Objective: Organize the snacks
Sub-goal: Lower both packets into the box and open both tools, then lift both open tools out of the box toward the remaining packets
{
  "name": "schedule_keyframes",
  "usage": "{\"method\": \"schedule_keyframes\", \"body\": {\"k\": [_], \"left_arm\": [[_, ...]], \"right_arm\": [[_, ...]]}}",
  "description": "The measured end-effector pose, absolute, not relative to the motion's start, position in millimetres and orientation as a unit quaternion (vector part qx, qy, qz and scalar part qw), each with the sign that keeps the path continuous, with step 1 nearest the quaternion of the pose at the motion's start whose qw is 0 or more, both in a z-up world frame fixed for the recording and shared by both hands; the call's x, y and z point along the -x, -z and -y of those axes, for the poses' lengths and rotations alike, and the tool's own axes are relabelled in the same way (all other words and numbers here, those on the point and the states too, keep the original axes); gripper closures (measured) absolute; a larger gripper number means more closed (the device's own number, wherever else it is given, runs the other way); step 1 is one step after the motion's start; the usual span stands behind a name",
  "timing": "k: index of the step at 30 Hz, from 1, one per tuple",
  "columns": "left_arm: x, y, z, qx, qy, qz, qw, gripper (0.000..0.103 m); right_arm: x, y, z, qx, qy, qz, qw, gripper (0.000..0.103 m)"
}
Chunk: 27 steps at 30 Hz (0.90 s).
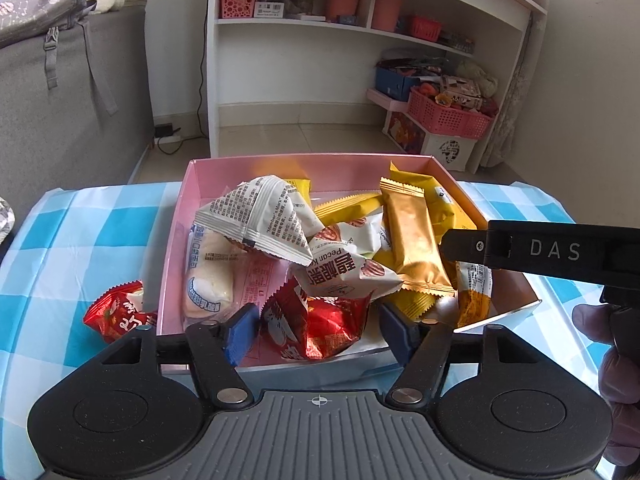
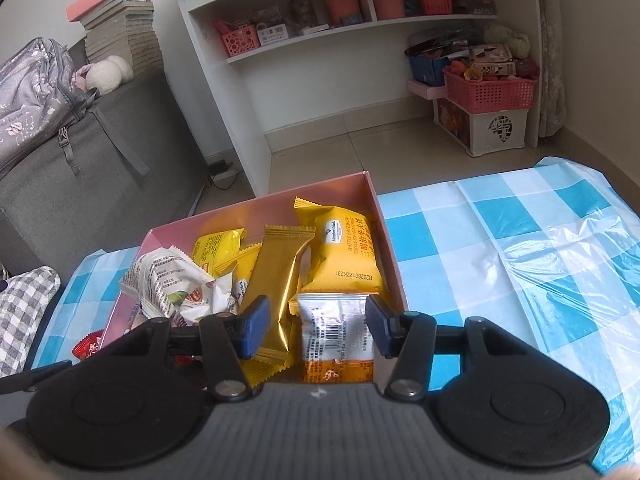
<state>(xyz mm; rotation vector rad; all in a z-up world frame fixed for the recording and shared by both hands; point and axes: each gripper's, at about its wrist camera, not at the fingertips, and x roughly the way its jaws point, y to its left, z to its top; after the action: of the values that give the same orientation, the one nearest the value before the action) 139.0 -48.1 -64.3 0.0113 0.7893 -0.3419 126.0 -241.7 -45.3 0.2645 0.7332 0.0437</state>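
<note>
While both tools hang open over the pink box, left tool straddling the red pack, right tool over the white-orange pack, nothing's gripped. Risks: crowded tools collide; red pack outside the box gets missed.

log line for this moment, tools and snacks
left tool: open over red packet | right tool: open over white-orange packet | pink box: full | red packet on cloth: outside box
</note>
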Motion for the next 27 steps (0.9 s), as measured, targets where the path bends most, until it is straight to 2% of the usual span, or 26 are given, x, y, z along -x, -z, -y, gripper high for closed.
{"method": "schedule_keyframes", "body": {"k": [4,16,23,27], "left_arm": [[-131.7,58.0,47.6,-0.007,0.17,-0.387,0.906,0.022],[-89.8,40.9,32.6,-0.026,0.161,-0.399,0.902,0.013],[-71.0,31.0,13.1,-0.031,0.153,-0.405,0.901,0.009],[-66.1,32.8,-2.2,-0.035,0.146,-0.403,0.903,0.008]], "right_arm": [[-121.3,40.1,242.6,-0.126,-0.022,-0.364,0.923,0.039],[-95.0,24.9,240.7,-0.116,-0.02,-0.404,0.907,0.018],[-77.8,22.4,223.0,-0.104,-0.022,-0.45,0.887,0.011],[-72.8,30.8,208.4,-0.091,-0.024,-0.478,0.873,0.01]]}}
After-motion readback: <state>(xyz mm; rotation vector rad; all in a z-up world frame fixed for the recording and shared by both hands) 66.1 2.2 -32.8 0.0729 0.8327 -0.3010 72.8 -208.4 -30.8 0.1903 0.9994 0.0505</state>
